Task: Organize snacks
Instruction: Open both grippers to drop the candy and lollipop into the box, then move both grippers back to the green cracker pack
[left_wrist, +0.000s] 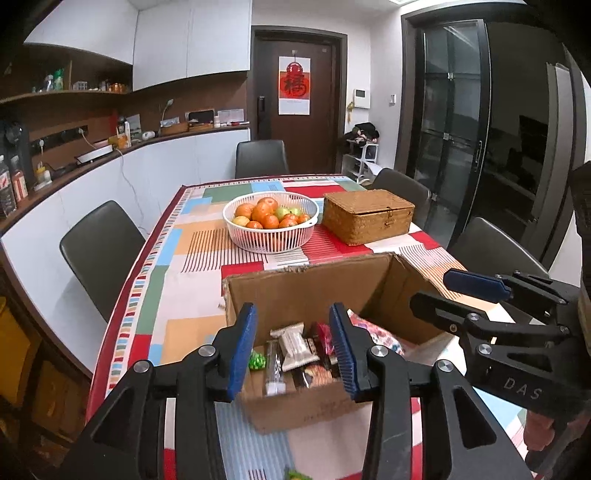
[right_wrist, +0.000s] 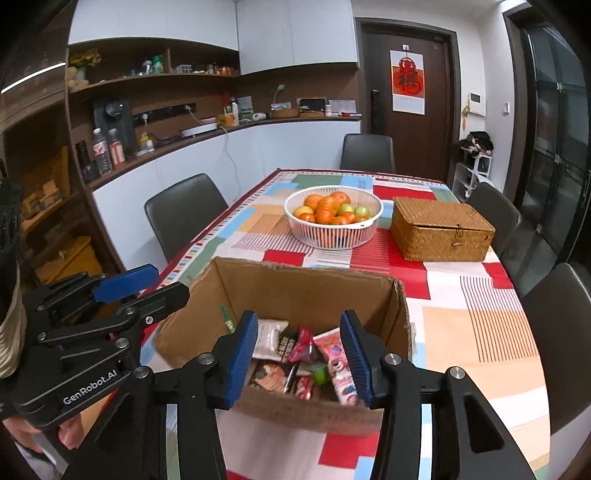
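Left claw (left_wrist: 293, 352) hangs over the near rim of the cardboard box (left_wrist: 310, 280), its 2 blue pads spread apart with nothing pinched between them. Right claw (right_wrist: 301, 356) does the same from its side, jaws parted and empty, tilted down toward the box's inside. Each claw shows at the edge of the other's view, so the 2 sit side by side, both angled down and forward.

The box stands open-topped on the patterned worktop (right_wrist: 480, 332), its long axis running across the view. Inside lies a jumble of snack packets (right_wrist: 291, 354), too heaped to count, lying flat at mixed angles.

Farther back: 1 white fruit basket (left_wrist: 271, 242) and 1 closed wicker box (right_wrist: 441, 230), just beside each other. 4 dark chairs (right_wrist: 184, 206) ring the worktop.
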